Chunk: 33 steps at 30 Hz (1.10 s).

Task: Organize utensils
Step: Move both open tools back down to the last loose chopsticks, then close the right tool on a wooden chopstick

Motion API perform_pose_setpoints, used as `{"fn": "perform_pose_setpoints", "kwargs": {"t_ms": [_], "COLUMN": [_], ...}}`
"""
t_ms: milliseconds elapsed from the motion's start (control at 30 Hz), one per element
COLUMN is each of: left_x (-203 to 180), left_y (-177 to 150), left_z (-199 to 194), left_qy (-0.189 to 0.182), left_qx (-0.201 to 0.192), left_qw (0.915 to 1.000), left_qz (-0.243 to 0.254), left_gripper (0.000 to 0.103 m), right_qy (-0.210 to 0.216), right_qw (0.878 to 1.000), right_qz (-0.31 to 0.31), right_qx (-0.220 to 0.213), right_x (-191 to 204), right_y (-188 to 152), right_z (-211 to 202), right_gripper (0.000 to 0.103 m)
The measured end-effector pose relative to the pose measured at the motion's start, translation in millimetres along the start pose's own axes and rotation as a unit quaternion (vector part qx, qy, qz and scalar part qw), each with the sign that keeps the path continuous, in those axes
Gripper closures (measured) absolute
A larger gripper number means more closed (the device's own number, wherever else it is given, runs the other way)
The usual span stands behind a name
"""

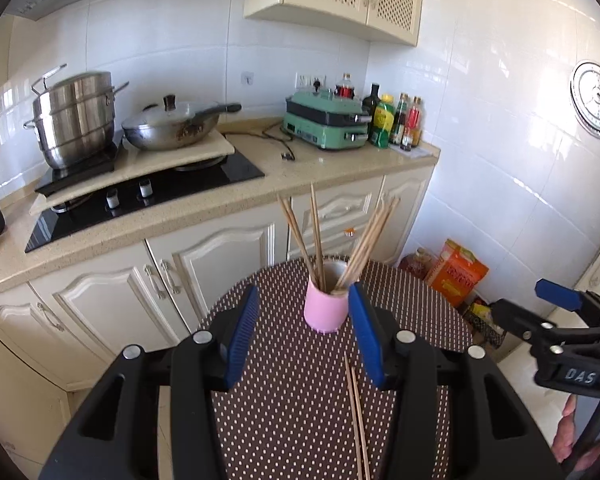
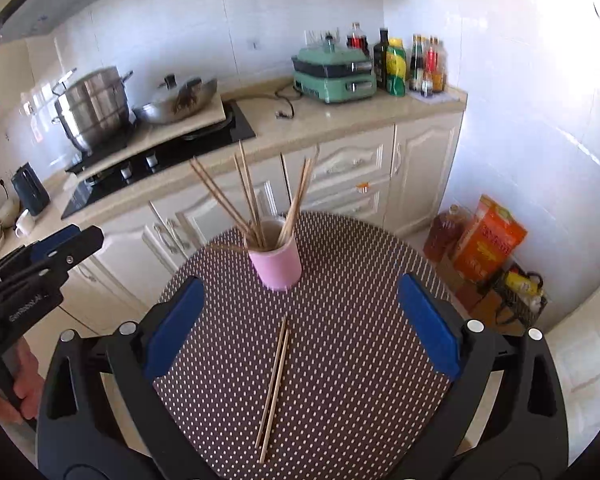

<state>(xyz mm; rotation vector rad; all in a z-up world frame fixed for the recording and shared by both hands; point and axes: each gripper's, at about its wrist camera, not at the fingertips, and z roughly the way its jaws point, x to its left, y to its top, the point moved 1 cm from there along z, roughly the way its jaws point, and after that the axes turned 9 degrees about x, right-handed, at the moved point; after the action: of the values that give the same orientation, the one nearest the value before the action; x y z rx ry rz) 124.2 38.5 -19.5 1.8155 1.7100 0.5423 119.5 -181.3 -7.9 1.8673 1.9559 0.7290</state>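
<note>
On dotted table (image 2: 340,360) — two loose chopsticks (image 2: 274,388)

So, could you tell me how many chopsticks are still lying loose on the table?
2: the loose chopsticks lie side by side on the dotted mat, nearer the camera than the pink cup. None appear hidden.

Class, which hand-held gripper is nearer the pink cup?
Left. The left hand-held gripper nearly flanks the pink cup; the right hand-held gripper hangs farther back, above the loose chopsticks.

You are looking at a cup (image 2: 277,264) standing on the table (image 2: 340,360), chopsticks (image 2: 252,204) leaning inside it; two loose chopsticks (image 2: 274,388) are lying nearer you, the counter (image 2: 340,120) sitting behind.
</note>
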Motion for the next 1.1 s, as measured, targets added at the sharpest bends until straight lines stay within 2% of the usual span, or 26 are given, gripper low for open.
{"fn": "perform_pose_setpoints", "kwargs": {"t_ms": [200,333,467,633,733,767,833,900,1000,1100], "left_x": [3.1,10.4,15.4,18.4,19.5,20.4,22.6,23.4,23.3,24.2], "left_y": [-41.7,-68.8,-93.8,-114.6,-120.6,-123.4,-125.4,-128.3,-128.9,-126.8], "left_z": [43.4,76.6,111.7,145.4,161.0,165.2,174.2,183.3,195.2,202.4], "left_qy": [0.002,0.000,0.008,0.009,0.009,0.015,0.011,0.013,0.020,0.023], "left_qx": [0.074,0.122,0.172,0.219,0.239,0.270,0.280,0.288,0.297,0.298], "left_qw": [0.9972,0.9925,0.9851,0.9757,0.9711,0.9627,0.9600,0.9575,0.9548,0.9544], "left_qz": [0.008,0.000,-0.002,-0.001,-0.004,0.004,-0.004,-0.007,-0.004,-0.004], "left_gripper": [0.056,0.056,0.056,0.056,0.056,0.056,0.056,0.056,0.056,0.056], "right_qy": [-0.014,-0.043,-0.073,-0.057,-0.066,-0.064,-0.059,-0.062,-0.059,-0.053], "right_qw": [0.995,0.990,0.984,0.977,0.974,0.972,0.970,0.969,0.965,0.964], "right_qz": [0.055,0.064,0.042,0.041,0.036,0.037,0.038,0.030,0.022,0.009], "right_qx": [0.086,0.116,0.158,0.199,0.216,0.224,0.232,0.237,0.254,0.261], "right_x": [-13.8,-21.3,-21.4,-16.7,-13.2,-12.5,-9.7,-5.4,2.0,17.4], "right_y": [-40.9,-68.0,-85.5,-96.0,-101.8,-103.7,-105.4,-105.2,-107.1,-103.9], "right_z": [75.1,112.4,151.1,192.5,210.6,216.9,225.5,233.7,248.0,260.7], "right_gripper": [0.007,0.007,0.008,0.008,0.008,0.008,0.010,0.020,0.026,0.027]}}
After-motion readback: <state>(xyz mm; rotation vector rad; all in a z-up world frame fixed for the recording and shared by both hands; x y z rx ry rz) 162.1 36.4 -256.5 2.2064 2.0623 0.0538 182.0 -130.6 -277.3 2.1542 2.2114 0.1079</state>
